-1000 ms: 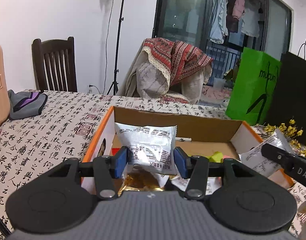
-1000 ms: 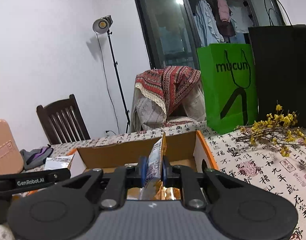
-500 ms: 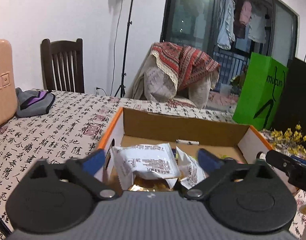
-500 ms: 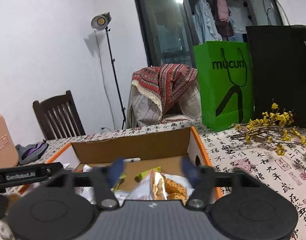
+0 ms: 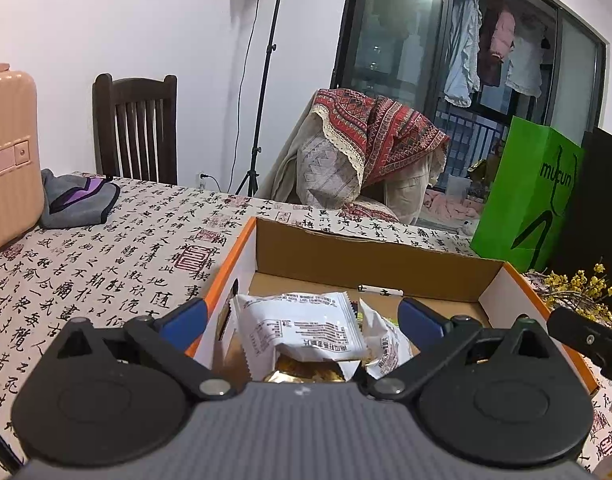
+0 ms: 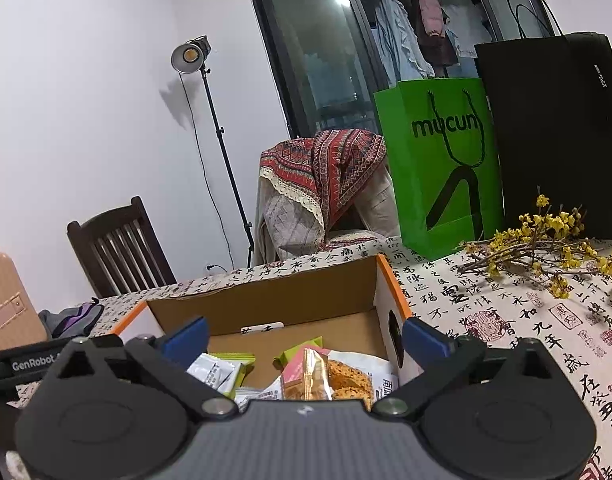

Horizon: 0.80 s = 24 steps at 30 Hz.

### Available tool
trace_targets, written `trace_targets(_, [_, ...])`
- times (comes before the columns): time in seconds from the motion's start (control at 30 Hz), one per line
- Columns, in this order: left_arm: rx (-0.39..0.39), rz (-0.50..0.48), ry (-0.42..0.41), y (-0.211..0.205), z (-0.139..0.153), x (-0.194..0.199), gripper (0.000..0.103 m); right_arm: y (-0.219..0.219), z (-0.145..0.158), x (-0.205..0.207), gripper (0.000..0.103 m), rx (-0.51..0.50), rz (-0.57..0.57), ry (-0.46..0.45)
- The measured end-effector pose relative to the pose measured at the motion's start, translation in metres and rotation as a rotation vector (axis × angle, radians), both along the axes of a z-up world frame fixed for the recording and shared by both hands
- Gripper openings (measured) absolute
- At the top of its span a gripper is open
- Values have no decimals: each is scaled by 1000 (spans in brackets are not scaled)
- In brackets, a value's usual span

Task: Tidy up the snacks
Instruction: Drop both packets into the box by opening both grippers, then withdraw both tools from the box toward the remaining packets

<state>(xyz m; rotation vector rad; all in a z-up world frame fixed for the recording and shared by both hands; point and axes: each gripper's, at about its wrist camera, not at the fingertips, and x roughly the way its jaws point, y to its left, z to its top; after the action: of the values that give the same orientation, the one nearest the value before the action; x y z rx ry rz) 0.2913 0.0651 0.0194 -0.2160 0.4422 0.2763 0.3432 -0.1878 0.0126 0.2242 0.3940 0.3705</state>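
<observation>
hovering over the box (image 5: 369, 254), both grippers are pointing down into it. left gripper (image 5: 302, 322) fingers are spread wide, pinching nothing; one blue pad (image 5: 184, 318) is sitting outside the box's orange left wall, the other inside the box. white pack (image 5: 306, 326) is lying loose in the box between those pads, touching neither, with a gold wrapper (image 5: 306, 374) under its near edge and another white pack (image 5: 379, 342) just to its right. right gripper (image 6: 304, 338) jaws are opening, already wide, nothing pressed between them; its right pad (image 6: 423, 340) is sitting outside the box's right wall. cookie pack (image 6: 317, 374) is lying in the box (image 6: 274, 302) near that wall, free of both pads. green packs (image 6: 226, 362) are lying toward the box's left side, more wrappers under them, hard to tell which. a white strip (image 6: 262, 328) is lying against the box's far wall. box is sitting on the calligraphy cloth (image 5: 106, 264). green bag (image 6: 437, 160) and black bag (image 6: 557, 132) are standing beyond the box's far right corner, yellow flowers (image 6: 545, 244) lying right of the box. suitcase (image 5: 8, 152) and grey pouch (image 5: 76, 200) are sitting well left of the box. chair (image 5: 136, 128) and lamp stand (image 5: 266, 76) are standing beyond the box, past the cloth's far edge.
</observation>
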Motion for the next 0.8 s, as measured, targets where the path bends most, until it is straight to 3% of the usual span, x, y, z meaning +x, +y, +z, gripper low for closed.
trace_targets(0.57, [12,-16,6,-3,1,-1,103,1,-2,2,103,-15,7,28])
trace_targets(0.8, [-20,-42,10,-3,14,-14,103,-2,14,-11,103,-42,32,26])
